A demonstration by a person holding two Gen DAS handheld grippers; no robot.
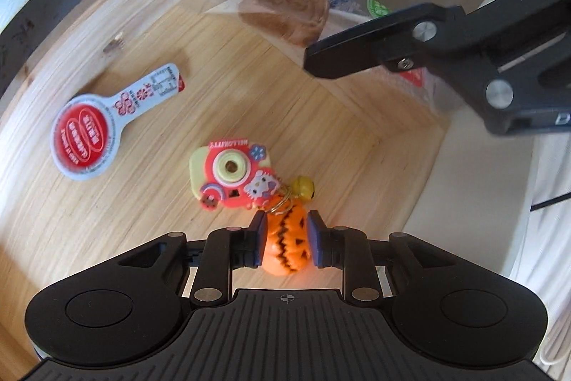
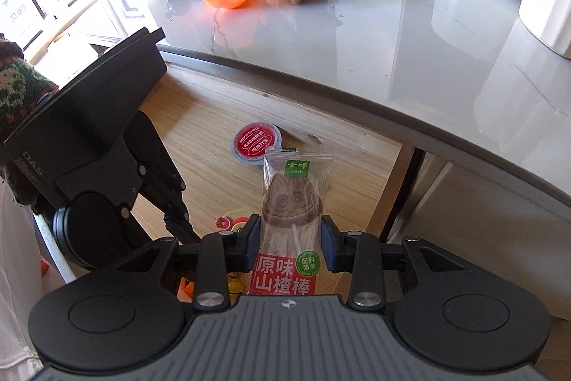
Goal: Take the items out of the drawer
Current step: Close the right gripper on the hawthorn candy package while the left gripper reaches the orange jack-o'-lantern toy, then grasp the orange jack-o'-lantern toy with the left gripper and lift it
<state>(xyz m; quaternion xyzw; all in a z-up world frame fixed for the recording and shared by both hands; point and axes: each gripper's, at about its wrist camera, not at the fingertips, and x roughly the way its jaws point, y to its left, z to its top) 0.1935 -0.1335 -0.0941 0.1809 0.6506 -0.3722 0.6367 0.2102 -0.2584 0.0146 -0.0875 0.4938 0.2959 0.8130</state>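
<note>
Your left gripper [image 1: 286, 245] is pointing down into the pale wooden drawer [image 1: 89, 202], and its fingers [image 1: 257, 243] are squeezing the soft orange pumpkin toy with the black zigzag mouth [image 1: 285, 249]. A pink and yellow camera charm [image 1: 230, 175] and a small gold bell [image 1: 303, 188] are hanging on the same ring, lying on the drawer floor. Your right gripper [image 2: 291, 243] is holding the clear-wrapped brown snack on a stick [image 2: 291, 202] tightly between its fingers, above the drawer. A round red-lidded white cup [image 1: 85, 138] is lying further back. The shiny grey desk [image 2: 392, 41] is carrying other toys.
</note>
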